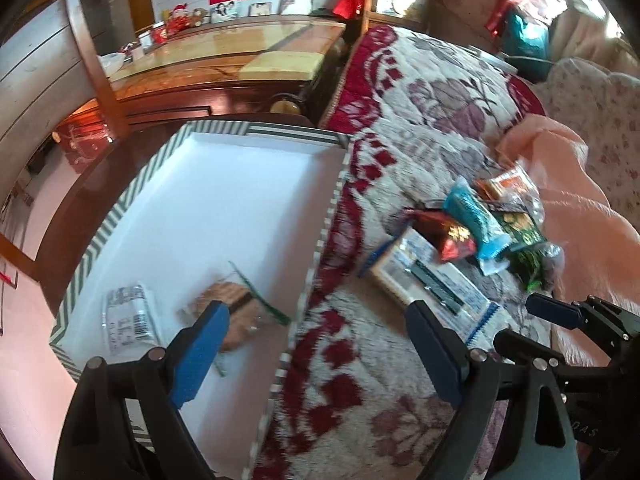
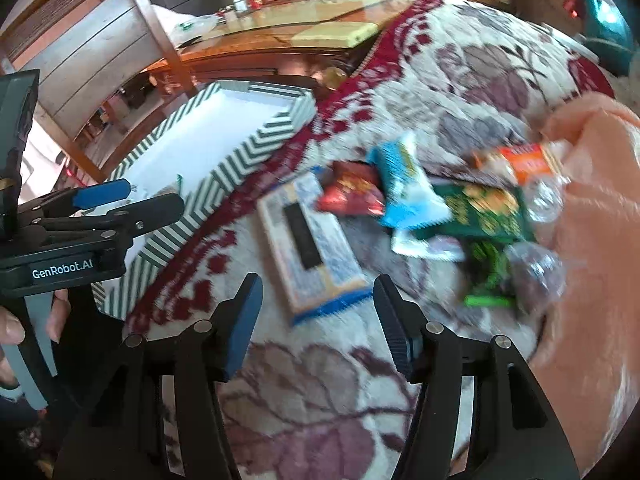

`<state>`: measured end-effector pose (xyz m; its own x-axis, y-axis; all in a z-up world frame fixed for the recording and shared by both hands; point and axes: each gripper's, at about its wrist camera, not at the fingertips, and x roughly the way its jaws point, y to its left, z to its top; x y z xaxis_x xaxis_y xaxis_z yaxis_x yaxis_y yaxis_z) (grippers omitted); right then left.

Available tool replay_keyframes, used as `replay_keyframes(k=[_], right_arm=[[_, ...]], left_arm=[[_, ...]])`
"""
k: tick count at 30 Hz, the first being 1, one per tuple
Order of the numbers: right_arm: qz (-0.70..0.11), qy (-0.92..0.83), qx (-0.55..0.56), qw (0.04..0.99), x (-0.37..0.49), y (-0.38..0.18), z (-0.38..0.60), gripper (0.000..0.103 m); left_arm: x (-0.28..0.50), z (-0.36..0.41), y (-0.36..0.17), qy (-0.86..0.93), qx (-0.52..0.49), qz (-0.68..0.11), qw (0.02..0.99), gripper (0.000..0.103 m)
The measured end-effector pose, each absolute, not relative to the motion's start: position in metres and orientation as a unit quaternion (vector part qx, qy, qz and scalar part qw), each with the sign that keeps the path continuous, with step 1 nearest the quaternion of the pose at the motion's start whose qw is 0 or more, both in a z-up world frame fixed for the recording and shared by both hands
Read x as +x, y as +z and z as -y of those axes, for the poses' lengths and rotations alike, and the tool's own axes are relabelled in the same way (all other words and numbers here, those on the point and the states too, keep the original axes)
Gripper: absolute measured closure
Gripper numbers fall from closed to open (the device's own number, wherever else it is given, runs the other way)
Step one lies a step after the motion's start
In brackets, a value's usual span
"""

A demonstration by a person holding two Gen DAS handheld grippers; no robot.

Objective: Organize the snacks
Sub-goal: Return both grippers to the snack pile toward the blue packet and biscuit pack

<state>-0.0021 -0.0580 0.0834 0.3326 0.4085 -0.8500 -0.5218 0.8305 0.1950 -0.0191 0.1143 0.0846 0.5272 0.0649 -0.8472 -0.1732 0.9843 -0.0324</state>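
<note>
You are hovering the left gripper [image 1: 316, 320] over the striped box [image 1: 132, 196] at nine o'clock, jaws spread wide and gripping nothing. Two packets are already lying in the box: a white one [image 1: 128, 316] and a brown biscuit pack [image 1: 236, 312]. At twelve o'clock of the right gripper [image 2: 318, 316] the flat blue-and-white packet [image 2: 308, 240] is lying on the floral blanket [image 2: 460, 80], close ahead of the fingertips. That gripper is standing about half open and empty too. The snack pile [image 2: 440, 208] is sitting at one o'clock. You look to be between placements; next, I'd judge, you want those right jaws straddling the flat packet's narrow width.
</note>
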Motion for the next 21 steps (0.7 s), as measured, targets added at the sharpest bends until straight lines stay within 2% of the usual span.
replay_keyframes(k=[21], right_arm=[[-0.516,0.242,-0.043,0.821,0.011,0.068,0.102,0.045]], left_arm=[[-0.002,-0.075,0.071,0.054,-0.039,-0.501,0.863,0.012]])
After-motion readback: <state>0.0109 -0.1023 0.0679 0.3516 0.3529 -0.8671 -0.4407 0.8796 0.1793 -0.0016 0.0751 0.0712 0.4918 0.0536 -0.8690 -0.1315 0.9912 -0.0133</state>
